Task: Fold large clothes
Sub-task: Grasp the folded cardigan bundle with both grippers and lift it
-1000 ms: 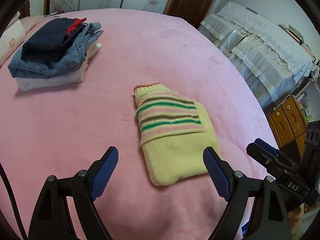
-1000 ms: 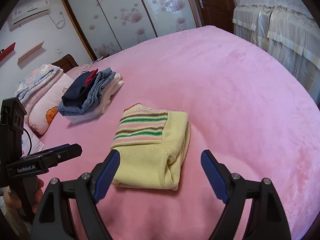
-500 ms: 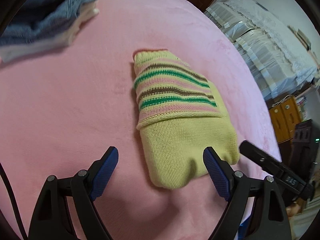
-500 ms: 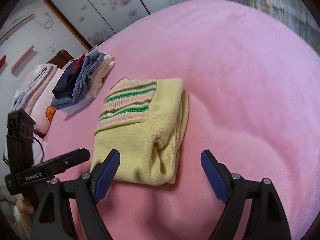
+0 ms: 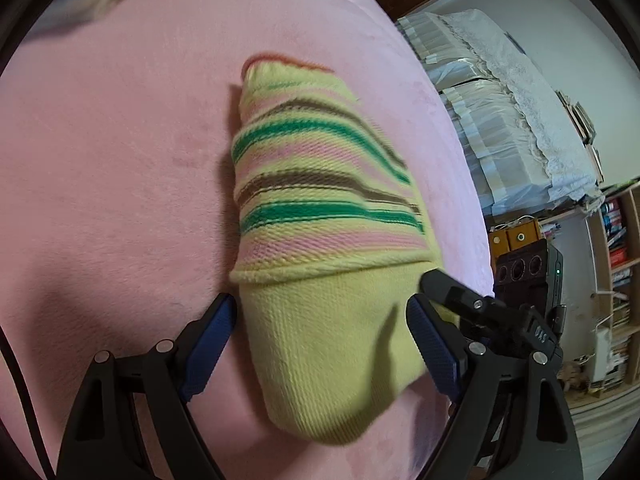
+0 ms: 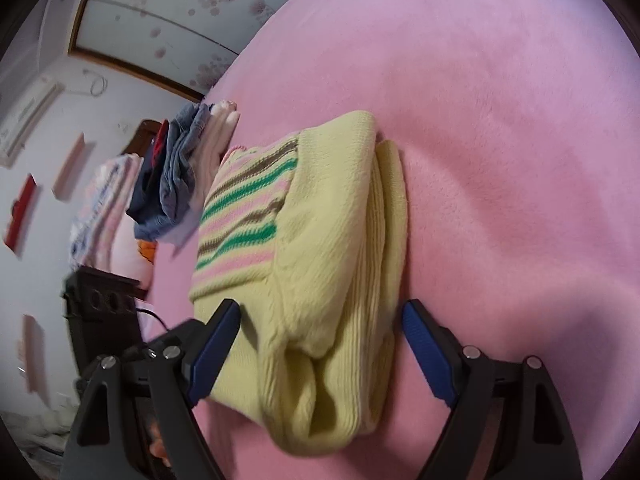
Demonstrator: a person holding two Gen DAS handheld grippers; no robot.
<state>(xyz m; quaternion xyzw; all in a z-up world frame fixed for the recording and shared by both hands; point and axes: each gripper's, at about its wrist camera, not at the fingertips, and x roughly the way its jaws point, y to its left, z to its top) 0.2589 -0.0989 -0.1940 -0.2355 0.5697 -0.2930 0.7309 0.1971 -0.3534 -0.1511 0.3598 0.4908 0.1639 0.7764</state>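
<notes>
I see a folded yellow knit sweater (image 5: 320,264) lying on the pink bed cover (image 5: 112,184), close in front of both cameras. Its upper layer carries green, pink and brown stripes; the near part is plain pale yellow, with a folded edge crossing between them. From the right wrist view the sweater (image 6: 320,248) shows several stacked layers along its right side, ribbed and slightly bulging at the near end.

My left gripper (image 5: 324,344) is spread wide, its blue pads on either side of the sweater's near end. The left pad sits just beside the fabric edge; whether it touches, I cannot tell. My right gripper (image 6: 320,348) is likewise spread wide, straddling the sweater's near end from the other side. In the left wrist view the right gripper (image 5: 492,316) appears as a black finger lying against the sweater's right edge. Nothing is clamped by either one.

Beyond the sweater, a stack of folded clothes (image 6: 188,172) sits on the bed: denim, dark blue and pale pieces. Behind it lie pillows (image 6: 104,208) near the wall. A piece of furniture draped in white lace cloth (image 5: 512,120) stands past the bed, with bookshelves (image 5: 616,264) further right.

The sweater's long axis runs away from the left camera, plain end nearest, striped end and pinkish collar edge farthest.
</notes>
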